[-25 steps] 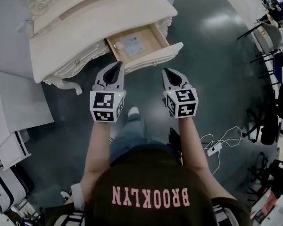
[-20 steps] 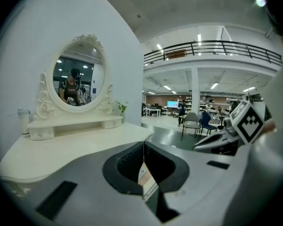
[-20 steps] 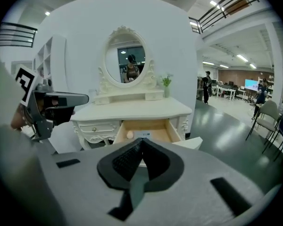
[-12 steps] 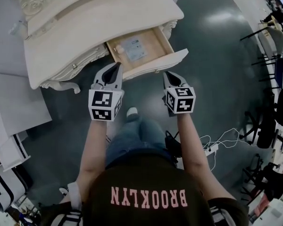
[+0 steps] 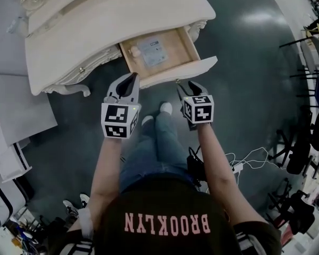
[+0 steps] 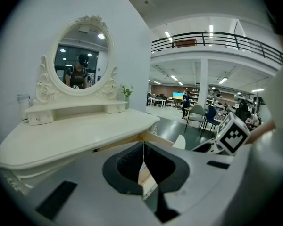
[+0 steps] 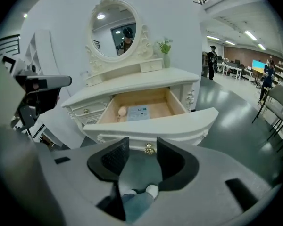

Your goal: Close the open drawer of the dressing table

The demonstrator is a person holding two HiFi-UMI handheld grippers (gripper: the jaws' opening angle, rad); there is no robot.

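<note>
The cream dressing table [image 5: 111, 25] has its right drawer [image 5: 187, 45] pulled out, with a printed card [image 5: 151, 52] and a small round thing [image 7: 122, 111] inside. My left gripper [image 5: 132, 78] is shut and empty at the left end of the drawer's curved front [image 5: 181, 71]; its jaws meet in the left gripper view [image 6: 144, 149]. My right gripper [image 5: 189, 86] hangs just before that front, near its right half. Its jaws have just been opening and hold nothing. In the right gripper view [image 7: 142, 145] the brass knob [image 7: 149, 148] shows through the gap, a short way beyond.
An oval mirror [image 6: 82, 62] stands on the table's back. White panels [image 5: 16, 110] lie at the left. Cables and a power strip [image 5: 239, 166] and chairs [image 5: 303, 142] are at the right. The person's feet [image 5: 162, 109] stand below the drawer.
Both grippers have come down toward the drawer front. The right jaws, shut before, now stand apart. The left gripper stays shut. The feet have stepped closer.
</note>
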